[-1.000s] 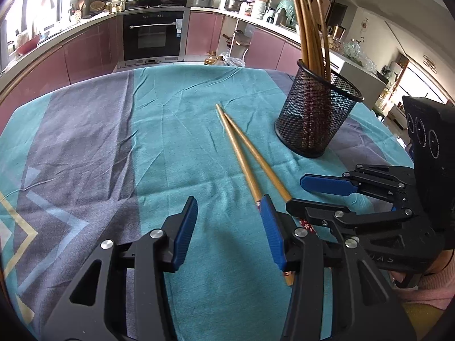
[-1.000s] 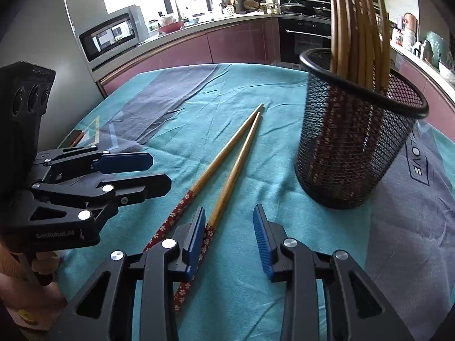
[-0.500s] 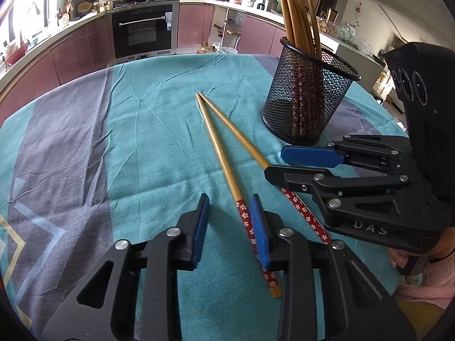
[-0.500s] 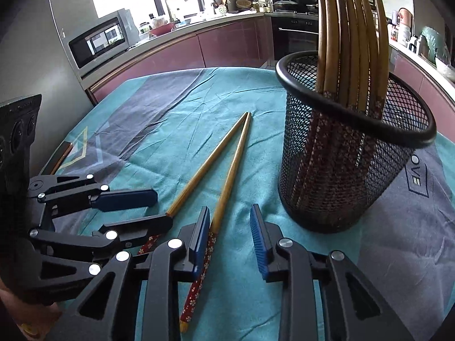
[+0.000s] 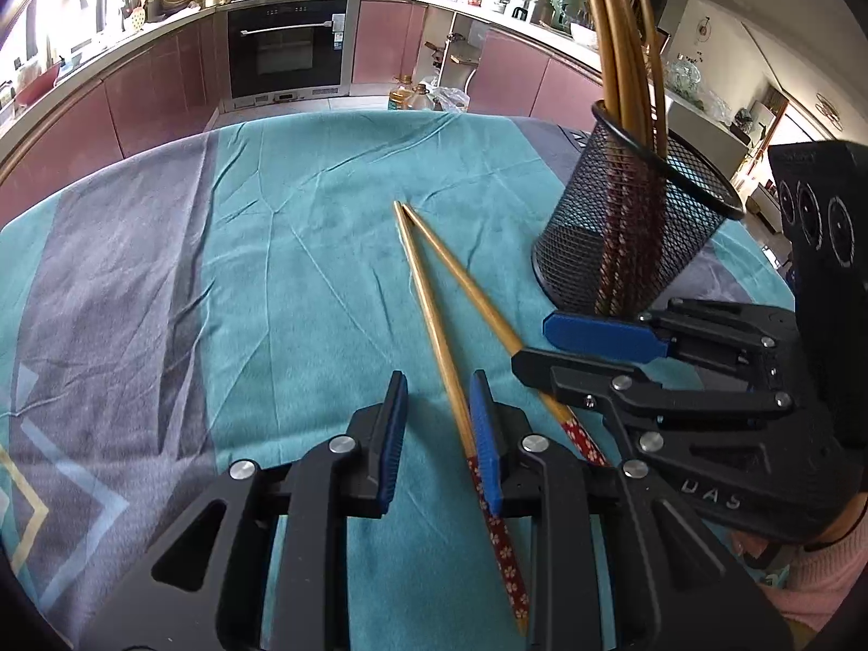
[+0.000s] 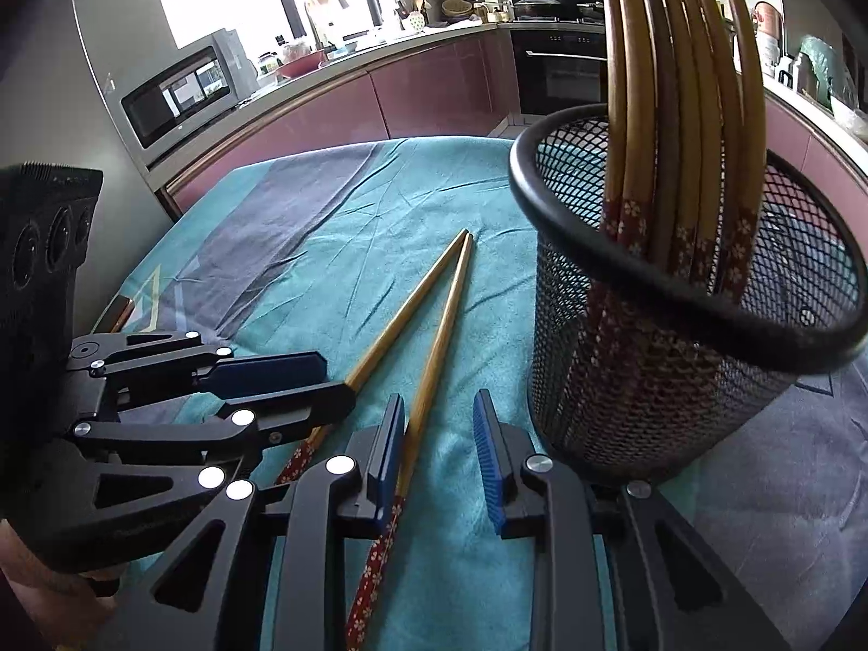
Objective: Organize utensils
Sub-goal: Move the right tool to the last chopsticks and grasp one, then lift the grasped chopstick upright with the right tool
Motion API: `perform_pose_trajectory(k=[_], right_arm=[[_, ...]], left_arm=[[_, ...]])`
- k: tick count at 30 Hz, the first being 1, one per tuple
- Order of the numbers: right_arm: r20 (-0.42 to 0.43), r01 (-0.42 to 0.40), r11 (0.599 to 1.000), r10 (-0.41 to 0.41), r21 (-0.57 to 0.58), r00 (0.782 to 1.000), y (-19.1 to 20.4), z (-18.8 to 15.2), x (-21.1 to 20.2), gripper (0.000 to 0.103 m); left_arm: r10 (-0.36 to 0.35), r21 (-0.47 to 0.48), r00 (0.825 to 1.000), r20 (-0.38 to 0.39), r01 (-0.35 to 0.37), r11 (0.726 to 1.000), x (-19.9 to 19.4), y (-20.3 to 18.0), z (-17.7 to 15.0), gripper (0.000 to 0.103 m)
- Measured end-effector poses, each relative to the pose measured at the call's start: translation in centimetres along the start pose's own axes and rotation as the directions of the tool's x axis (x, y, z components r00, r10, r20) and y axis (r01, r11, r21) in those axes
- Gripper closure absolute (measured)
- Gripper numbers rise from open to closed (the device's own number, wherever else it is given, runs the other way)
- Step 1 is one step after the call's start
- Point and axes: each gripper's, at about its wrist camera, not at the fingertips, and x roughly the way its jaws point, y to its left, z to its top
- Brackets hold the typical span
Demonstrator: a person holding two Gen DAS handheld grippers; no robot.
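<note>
Two wooden chopsticks with red flowered ends lie on the teal tablecloth, tips together. In the left wrist view one chopstick [image 5: 434, 320] runs just inside my left gripper's [image 5: 436, 423] right finger; the jaws are open around its handle end. The other chopstick [image 5: 477, 298] passes under my right gripper [image 5: 548, 347]. In the right wrist view my right gripper [image 6: 439, 434] is open with a chopstick [image 6: 434, 352] along its left finger, and my left gripper [image 6: 320, 380] covers the second chopstick [image 6: 401, 320]. A black mesh holder [image 5: 624, 238] with several chopsticks stands to the right, also close in the right wrist view [image 6: 678, 336].
The round table carries a teal and grey cloth [image 5: 217, 282]. Kitchen cabinets and an oven [image 5: 287, 49] stand behind. A microwave [image 6: 179, 92] sits on the counter at left. The two grippers are close together near the table's front edge.
Both grippers have moved forward over the chopsticks' flowered ends and narrowed from wide open. The mesh holder looms closer in the right wrist view.
</note>
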Motion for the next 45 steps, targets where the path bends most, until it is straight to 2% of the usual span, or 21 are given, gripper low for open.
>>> perform_pose_trajectory(k=[3,5,16,18,21,24,26,31,35,38,40,45], right_arm=[[0.003,-0.001,1.000,0.001,0.004,1.000,0.0,-0.1,0.0,0.085],[-0.002,-0.013,1.000,0.013,0.016,1.000,-0.2,-0.3,-0.1,0.095],[-0.018,-0.057,0.997,0.059,0.059,0.998,-1.0,-3.0,-2.4,0.097],[-0.028,-0.058,0.997,0.059,0.043,0.998,-0.7,-3.4,-2.7,0.096],[-0.026,-0.020,1.000,0.020,0.005,0.999,-0.2,-3.3,-2.7,0.093],[-0.018,0.027,0.999,-0.028,-0.035,0.999,0.5,-2.8,-2.1,0.088],[-0.013,0.041,0.997,-0.042,-0.058,0.999,0.9,-2.4,-1.7,0.077],[-0.006,0.072,0.993,-0.073,-0.095,0.997,1.5,-1.4,-0.8,0.076],[0.001,0.077,0.994,-0.077,-0.081,0.997,1.0,-1.1,-0.6,0.085],[0.004,0.071,0.996,-0.071,-0.060,0.997,0.6,-1.1,-0.7,0.095],[0.003,0.061,0.997,-0.061,-0.049,0.998,0.3,-1.1,-0.8,0.097],[0.006,0.035,0.999,-0.035,-0.020,0.999,-0.1,-1.4,-1.2,0.097]], left_arm=[[0.010,-0.009,1.000,0.001,-0.010,1.000,0.3,0.1,0.4,0.088],[0.002,-0.020,1.000,-0.002,-0.002,1.000,0.4,0.0,0.5,0.093],[-0.009,-0.074,1.000,-0.006,0.008,0.997,-1.4,0.2,-2.7,0.095],[-0.016,-0.060,1.000,-0.014,0.015,0.998,-1.7,-0.1,-3.2,0.095],[-0.010,-0.035,1.000,-0.009,0.010,0.999,-1.8,-0.5,-3.1,0.083],[0.008,-0.025,1.000,-0.005,-0.008,1.000,-1.6,-0.5,-2.6,0.082],[0.012,-0.028,1.000,-0.007,-0.012,1.000,-1.2,-0.5,-2.3,0.082],[0.031,-0.010,1.000,-0.003,-0.031,0.999,-0.5,-0.7,-1.4,0.082],[0.047,0.007,0.999,0.003,-0.047,0.999,-0.3,-1.0,-1.3,0.083],[0.054,0.005,0.998,0.007,-0.055,0.998,0.0,-1.0,-1.2,0.091],[0.049,-0.004,0.999,0.005,-0.049,0.999,-0.1,-1.0,-1.3,0.095],[0.050,-0.018,0.999,0.009,-0.050,0.999,0.1,-1.1,-1.1,0.095]])
